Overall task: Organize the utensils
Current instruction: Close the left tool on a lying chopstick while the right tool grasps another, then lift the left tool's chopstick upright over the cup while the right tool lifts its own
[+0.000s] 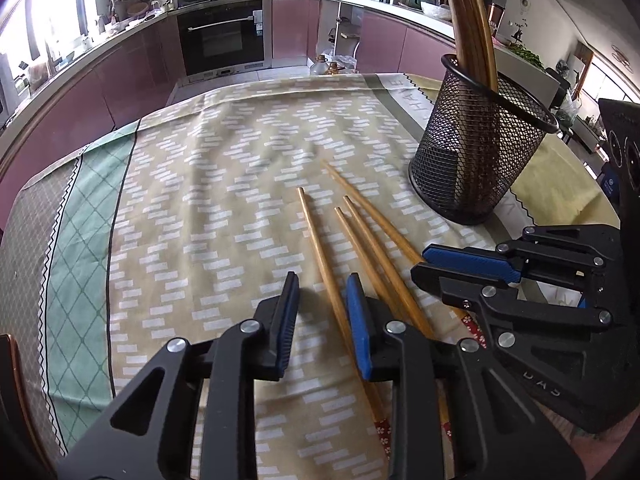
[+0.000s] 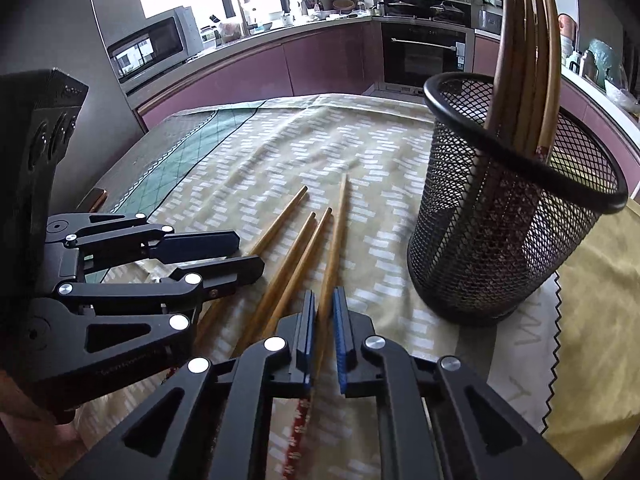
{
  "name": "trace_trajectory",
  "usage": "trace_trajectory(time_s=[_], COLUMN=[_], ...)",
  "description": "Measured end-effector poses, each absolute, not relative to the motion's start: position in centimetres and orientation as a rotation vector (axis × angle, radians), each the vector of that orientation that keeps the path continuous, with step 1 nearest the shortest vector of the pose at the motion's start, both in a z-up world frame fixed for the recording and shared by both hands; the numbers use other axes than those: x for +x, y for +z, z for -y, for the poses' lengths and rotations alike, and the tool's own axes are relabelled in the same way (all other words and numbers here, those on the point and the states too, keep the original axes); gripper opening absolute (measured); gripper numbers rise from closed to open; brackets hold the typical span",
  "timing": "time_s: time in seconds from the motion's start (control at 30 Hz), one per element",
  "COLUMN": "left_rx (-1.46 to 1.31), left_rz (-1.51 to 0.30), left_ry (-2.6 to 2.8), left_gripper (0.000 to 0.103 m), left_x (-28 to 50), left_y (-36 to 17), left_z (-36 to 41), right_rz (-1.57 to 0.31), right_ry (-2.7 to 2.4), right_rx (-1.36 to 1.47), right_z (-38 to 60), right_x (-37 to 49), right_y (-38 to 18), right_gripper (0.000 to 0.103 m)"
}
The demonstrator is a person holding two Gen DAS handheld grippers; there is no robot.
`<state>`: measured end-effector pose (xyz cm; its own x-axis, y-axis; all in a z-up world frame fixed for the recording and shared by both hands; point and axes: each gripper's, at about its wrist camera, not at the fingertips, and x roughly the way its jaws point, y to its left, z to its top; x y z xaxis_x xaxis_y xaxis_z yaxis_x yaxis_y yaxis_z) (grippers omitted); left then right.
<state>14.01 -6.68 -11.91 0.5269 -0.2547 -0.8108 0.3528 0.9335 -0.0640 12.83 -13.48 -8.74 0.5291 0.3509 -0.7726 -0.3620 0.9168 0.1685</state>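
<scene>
Now the pick-up step: right claw (image 2: 324, 312) pinches one chopstick (image 2: 335, 240), left claw (image 1: 320, 316) straddles another (image 1: 320, 248) without clamping — next, lift into the mesh holder (image 2: 512, 232).

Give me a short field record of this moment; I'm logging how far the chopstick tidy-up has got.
surface: patterned tablecloth
holder: black mesh cup, upright, chopsticks already standing in it
loose chopsticks: four on the cloth, beside the cup
right gripper: shut on the rightmost loose chopstick
left gripper: jaws astride the leftmost chopstick, gap visible
</scene>
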Motion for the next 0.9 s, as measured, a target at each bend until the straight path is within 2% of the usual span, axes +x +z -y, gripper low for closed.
trace_trajectory(time_s=[0.07,0.27,0.57,0.9], left_rx=[0.085,0.039,0.012,-0.046], left_rz=[-0.956,-0.964,-0.949,-0.836], left_ry=[-0.370,-0.363,-0.396,-0.538], left_gripper=[0.012,0.008,0.007,0.007], left_x=[14.1,14.2,13.2,11.0], left_y=[-11.9,-11.9,-10.8,-5.0], left_z=[6.5,6.0,5.5,4.8], right_rz=[-0.919,-0.910,-0.833,-0.705], right_ry=[0.428,0.445,0.520,0.523], right_rx=[0.004,0.037,0.087,0.164], right_z=[13.9,14.8,16.4,20.0], right_x=[12.8,12.4,10.8,8.7], right_y=[-8.7,-8.3,-6.0,-2.2], right_gripper=[0.006,0.006,0.006,0.005])
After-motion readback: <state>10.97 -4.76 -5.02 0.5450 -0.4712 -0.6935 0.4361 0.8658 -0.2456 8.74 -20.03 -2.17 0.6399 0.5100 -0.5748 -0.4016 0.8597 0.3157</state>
